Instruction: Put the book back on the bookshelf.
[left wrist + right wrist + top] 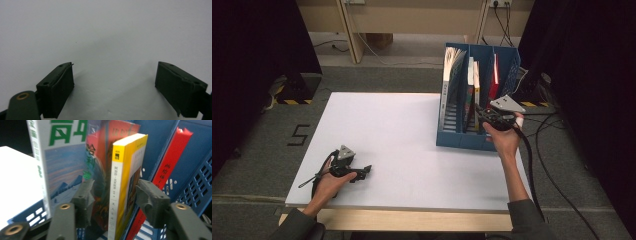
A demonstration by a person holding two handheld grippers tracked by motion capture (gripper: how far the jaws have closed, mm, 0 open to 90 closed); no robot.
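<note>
A blue file holder with three slots stands at the table's right. In the middle slot a yellow-spined book stands upright beside a red and green book. My right gripper reaches into that slot with one jaw on each side of the yellow book. Its right jaw is at the book's cover, and a small gap shows at the left jaw. My left gripper lies low over the white table near the front left, jaws wide apart and holding nothing.
A white and blue book leans in the holder's left slot, and a red book stands in the right slot. The holder's latticed blue wall is close on the right. Cables trail off the table's right edge.
</note>
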